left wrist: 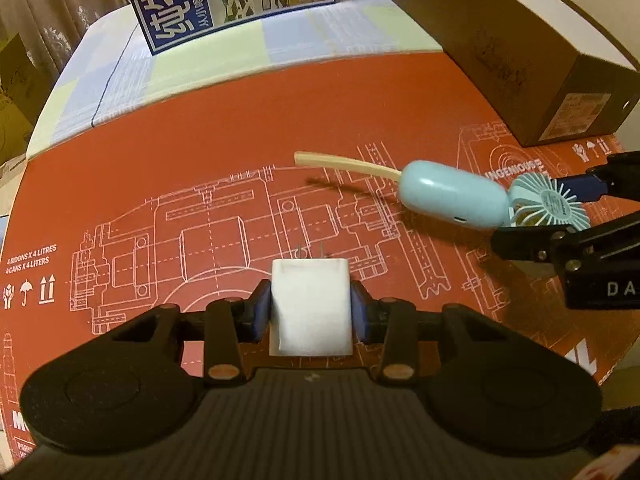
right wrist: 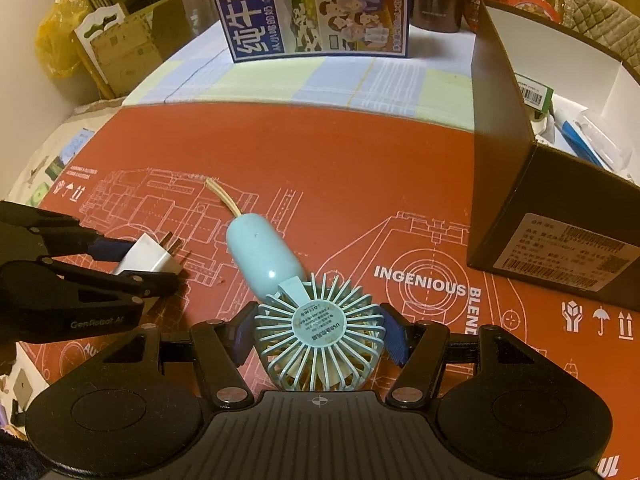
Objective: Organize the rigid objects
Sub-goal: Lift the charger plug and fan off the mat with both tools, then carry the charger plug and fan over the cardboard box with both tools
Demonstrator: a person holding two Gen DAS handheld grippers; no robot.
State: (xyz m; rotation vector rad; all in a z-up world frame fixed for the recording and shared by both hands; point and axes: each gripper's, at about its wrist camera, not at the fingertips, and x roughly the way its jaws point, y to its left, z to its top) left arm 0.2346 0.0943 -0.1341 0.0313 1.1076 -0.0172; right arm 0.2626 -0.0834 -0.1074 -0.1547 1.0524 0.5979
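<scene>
On the left, the left gripper holds the white charger plug between its blue pads, closed narrow on the two flat sides, with the metal prongs pointing away over the red printed mat. I judge this plug is light, stiff and smooth, so the flat sides are the good place to hold; the prongs are thin and should not be pushed against anything.

More to the right, the right gripper is closed at middle width around the round grille head of the light blue hand fan. The fan's handle and its pale strap lie forward on the mat. The fan seems light, but the grille ribs are thin plastic and may bend or slip; the thick handle looks a safer place.

At far right stands the open dark box, probably the place for both things.
</scene>
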